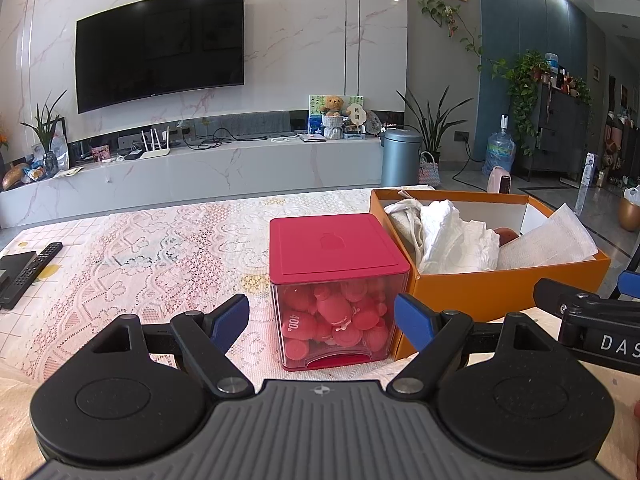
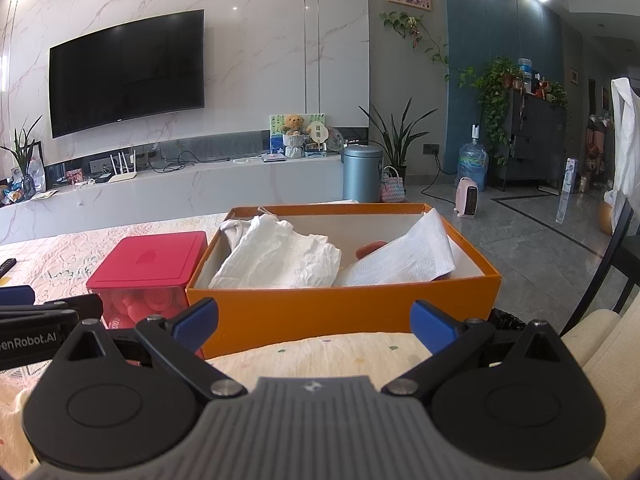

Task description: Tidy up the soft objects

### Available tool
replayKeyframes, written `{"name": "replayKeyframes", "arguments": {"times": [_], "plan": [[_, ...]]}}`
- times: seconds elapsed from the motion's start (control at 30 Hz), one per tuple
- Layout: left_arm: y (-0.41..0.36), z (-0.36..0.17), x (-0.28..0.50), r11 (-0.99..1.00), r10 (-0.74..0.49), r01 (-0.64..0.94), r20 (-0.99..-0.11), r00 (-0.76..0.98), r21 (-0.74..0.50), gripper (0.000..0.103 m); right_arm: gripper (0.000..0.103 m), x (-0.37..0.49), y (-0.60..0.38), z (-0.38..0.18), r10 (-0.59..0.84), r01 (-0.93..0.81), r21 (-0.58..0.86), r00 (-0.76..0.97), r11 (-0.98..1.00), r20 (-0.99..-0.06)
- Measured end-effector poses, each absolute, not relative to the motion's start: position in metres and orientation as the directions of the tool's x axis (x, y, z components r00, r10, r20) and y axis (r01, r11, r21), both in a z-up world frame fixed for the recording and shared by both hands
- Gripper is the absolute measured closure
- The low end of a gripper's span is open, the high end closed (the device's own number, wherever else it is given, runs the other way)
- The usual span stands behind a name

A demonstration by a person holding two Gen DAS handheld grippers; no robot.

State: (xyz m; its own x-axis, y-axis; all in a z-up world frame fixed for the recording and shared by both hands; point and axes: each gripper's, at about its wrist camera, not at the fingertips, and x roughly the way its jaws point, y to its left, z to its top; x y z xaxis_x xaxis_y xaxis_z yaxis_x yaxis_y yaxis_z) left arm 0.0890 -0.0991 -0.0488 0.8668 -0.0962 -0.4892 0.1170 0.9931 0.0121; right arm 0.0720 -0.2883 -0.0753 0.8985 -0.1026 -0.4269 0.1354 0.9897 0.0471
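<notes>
Left wrist view: "400." on a red piece in the clear box; both grippers' jaws wide, empty.

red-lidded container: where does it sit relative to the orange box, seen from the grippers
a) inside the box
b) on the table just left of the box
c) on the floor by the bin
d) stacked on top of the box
b: the red-lidded container stands on the lace tablecloth right beside the left wall of the orange box, lid closed.

Crumpled white cloths lay heaped inside the open orange box, beside the red-lidded container.
</notes>
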Motion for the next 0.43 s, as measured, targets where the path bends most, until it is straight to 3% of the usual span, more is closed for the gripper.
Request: {"name": "replayKeyframes", "arguments": {"times": [0.43], "plan": [[-0.0966,-0.0494,0.0895,0.994,-0.098,0.112,-0.495,0.863,-0.002,0.006,0.003,0.0741,-0.2896,-0.0765,-0.1,0.13,0.041,0.896,0.991,-0.432]]}}
